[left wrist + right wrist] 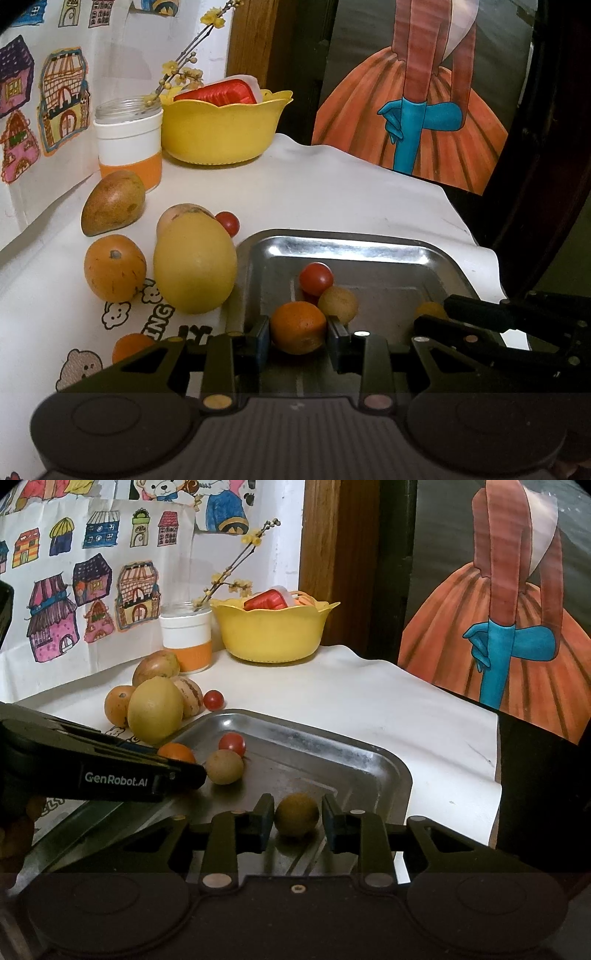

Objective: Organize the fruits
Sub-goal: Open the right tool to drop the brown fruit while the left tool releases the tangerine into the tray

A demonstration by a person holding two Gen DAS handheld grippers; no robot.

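Steel tray (369, 247) holds both your fruits. Left gripper (298, 332) jaws touch small orange (298, 326), apparently gripped. Right gripper (296, 818) jaws slightly apart around yellow fruit (296, 814), unclamped. Round fruit may roll; grippers crowd, may collide.

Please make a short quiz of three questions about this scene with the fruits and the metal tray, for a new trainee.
1. True or false: the yellow bowl stands on the tray.
2. What fruit sits between the fingers of the left gripper?
   A. cherry tomato  B. orange  C. lemon
3. Fill in: the big lemon lies on the ____, to the left of the tray.

Key
1. False: the bowl stands on the white cloth, far behind the tray.
2. B
3. cloth
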